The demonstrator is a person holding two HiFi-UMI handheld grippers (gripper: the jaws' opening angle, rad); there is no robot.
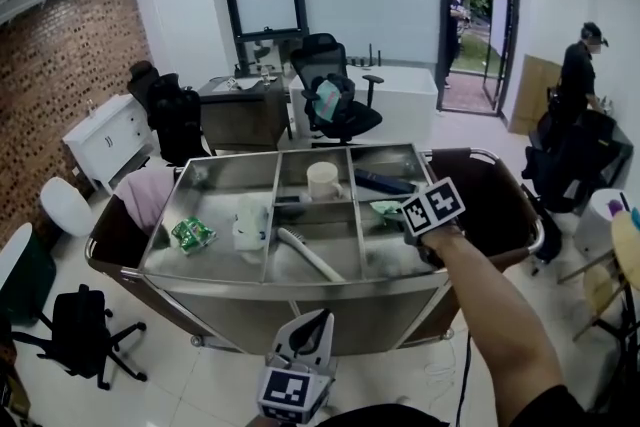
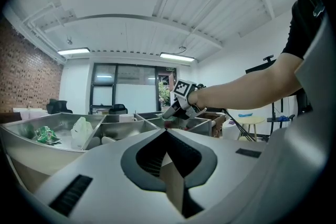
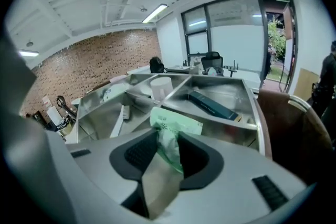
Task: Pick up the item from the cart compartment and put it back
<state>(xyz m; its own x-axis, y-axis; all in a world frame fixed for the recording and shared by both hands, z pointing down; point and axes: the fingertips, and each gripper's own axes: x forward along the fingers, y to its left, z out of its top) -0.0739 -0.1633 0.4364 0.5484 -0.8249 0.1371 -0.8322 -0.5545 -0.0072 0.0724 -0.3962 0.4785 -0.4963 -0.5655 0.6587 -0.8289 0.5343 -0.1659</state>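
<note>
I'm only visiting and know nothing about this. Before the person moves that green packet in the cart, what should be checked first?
1. Packet between the jaws: ok. The right gripper has its jaws closed on one end of the green packet.
2. Grip firm enough to carry: cannot tell. Only a crumpled end is pinched.
3. Packet lifted off the compartment floor: cannot tell.
4. Neighbours clear of the packet: ok. The dark box lies in the compartment behind, and the brush in the next one.
5. Other gripper out of the way: ok. The left gripper is shut, empty and low in front of the cart.
</note>
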